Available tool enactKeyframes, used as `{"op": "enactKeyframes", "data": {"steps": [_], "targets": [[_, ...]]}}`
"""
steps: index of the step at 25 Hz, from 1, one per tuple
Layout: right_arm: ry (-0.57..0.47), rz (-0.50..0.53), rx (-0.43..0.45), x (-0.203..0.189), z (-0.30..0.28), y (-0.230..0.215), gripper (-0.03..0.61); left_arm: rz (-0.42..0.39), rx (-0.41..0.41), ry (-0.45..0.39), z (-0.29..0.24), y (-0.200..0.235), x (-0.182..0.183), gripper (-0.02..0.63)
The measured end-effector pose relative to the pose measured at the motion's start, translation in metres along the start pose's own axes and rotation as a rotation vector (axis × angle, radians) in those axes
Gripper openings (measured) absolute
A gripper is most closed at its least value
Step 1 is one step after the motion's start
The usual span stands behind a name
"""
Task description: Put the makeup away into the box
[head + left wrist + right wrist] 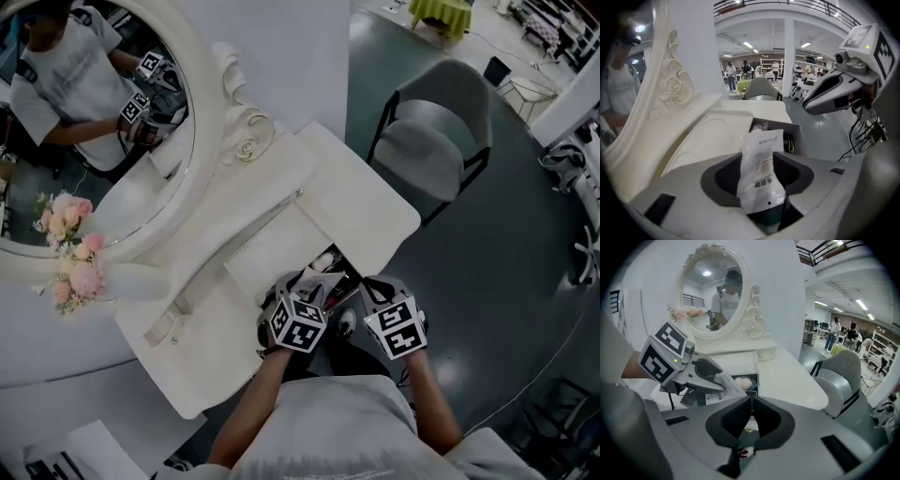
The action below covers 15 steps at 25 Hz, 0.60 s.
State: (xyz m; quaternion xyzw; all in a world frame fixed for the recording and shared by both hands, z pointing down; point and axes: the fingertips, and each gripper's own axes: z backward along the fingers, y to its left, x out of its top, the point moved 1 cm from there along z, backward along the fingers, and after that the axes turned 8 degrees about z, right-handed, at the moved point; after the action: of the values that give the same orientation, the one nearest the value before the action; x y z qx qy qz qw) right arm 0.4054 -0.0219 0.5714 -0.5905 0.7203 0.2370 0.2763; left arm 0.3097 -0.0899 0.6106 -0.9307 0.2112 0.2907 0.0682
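**Left gripper** [763,176]: clamped on a white printed sachet [761,150], pinched low on its body, the upper half standing free above the jaws. Held just short of the open box [797,135], not yet over it.

**Sachet, handling (judged):** light, thin, limp film with slick faces. Likely to fold or slide under a loose pinch, while a hard squeeze could burst a seam if filled. Best held flat across both faces near the middle or along a sealed edge. No fragile parts apparent.

**Sachet, unclear:** dark green portion below the pinch, sunk between the jaws; cap, base or separate item not determinable. Print too small to read.

**Right gripper** [751,401]: jaws pressed together, nothing between them, held beside the left one above the box.

**Box contents:** mostly screened by both grippers in the head view. Pale pink rounded item [743,382] and a dark round object [788,143] glimpsed inside, identity uncertain. Free room inside not assessable.

**Beyond:** white vanity table [366,206], oval mirror [103,141], pink flowers [67,244], grey chair [436,141] well apart. No further makeup discernible on the tabletop.
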Motion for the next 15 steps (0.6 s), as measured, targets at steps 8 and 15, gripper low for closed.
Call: {"op": "enactKeyframes", "data": {"steps": [8,15], "targets": [[-0.003,0.057,0.081,0.007,-0.017,0.009,0.006,0.089,0.095,-0.059,0.018,0.015,-0.004,0.265],[0.012,0.084,0.123,0.005,-0.023,0.013,0.006,0.121,0.140,-0.101,0.021,0.021,-0.001,0.265]]}}
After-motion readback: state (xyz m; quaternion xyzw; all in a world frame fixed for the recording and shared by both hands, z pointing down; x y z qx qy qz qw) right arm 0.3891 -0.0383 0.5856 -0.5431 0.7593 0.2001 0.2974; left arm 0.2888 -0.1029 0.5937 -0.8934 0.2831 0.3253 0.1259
